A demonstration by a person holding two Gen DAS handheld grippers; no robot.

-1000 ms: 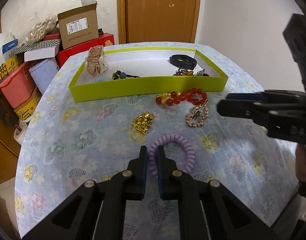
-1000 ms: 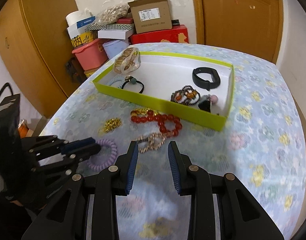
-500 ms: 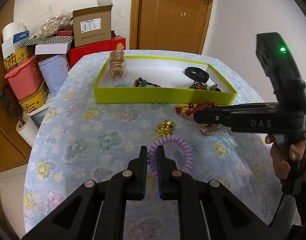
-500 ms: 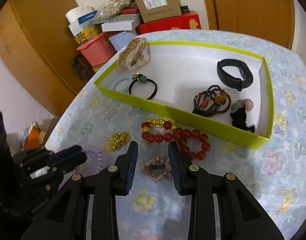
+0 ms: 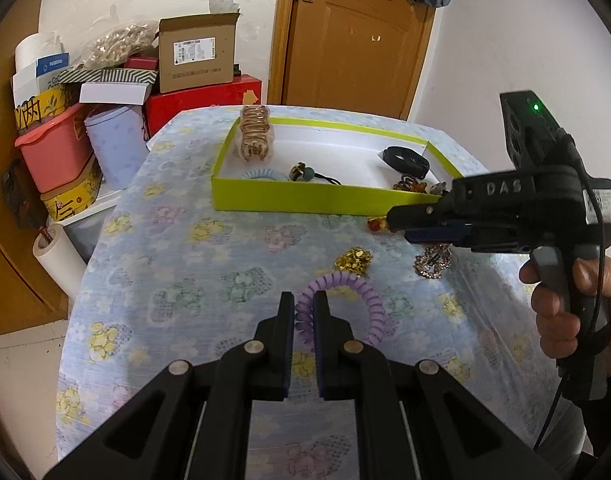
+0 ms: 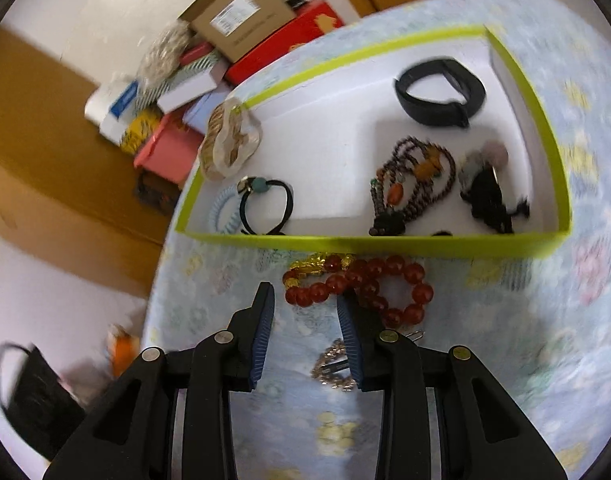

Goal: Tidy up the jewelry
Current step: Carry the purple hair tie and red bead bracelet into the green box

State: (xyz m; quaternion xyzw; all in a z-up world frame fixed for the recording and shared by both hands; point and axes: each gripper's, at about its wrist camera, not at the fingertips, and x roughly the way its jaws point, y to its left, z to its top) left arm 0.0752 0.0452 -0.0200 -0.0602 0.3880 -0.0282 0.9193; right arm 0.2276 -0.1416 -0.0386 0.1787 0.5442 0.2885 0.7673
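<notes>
On the round tabletop [image 5: 177,248] covered in a pale blue flower-print cloth, a shallow lime-green cardboard tray with a white floor [image 6: 385,242] is sitting toward the far side. Inside the tray, a black rubber wristband [image 6: 441,96], a brown beaded bracelet with orange stones [image 6: 415,178], a black hair tie with a teal bead [image 6: 265,206] and a translucent gold-striped hair claw [image 6: 229,146] are lying well apart from one another. Just in front of the tray's near wall, a red glass-bead bracelet with a gold charm [image 6: 361,286] is resting on the cloth. The right gripper [image 6: 305,300] is hovering low over it with its fingers spread wide and gripping nothing, the right finger overlapping the beads. Near that, a rhinestone hair clip [image 5: 432,263] and a small heap of gold chain [image 5: 353,259] are lying on the cloth. The left gripper [image 5: 303,300] is pinching its fingers tightly on the near-left rim of a lilac spiral coil hair tie [image 5: 345,306], which is lying closest to the front edge.
</notes>
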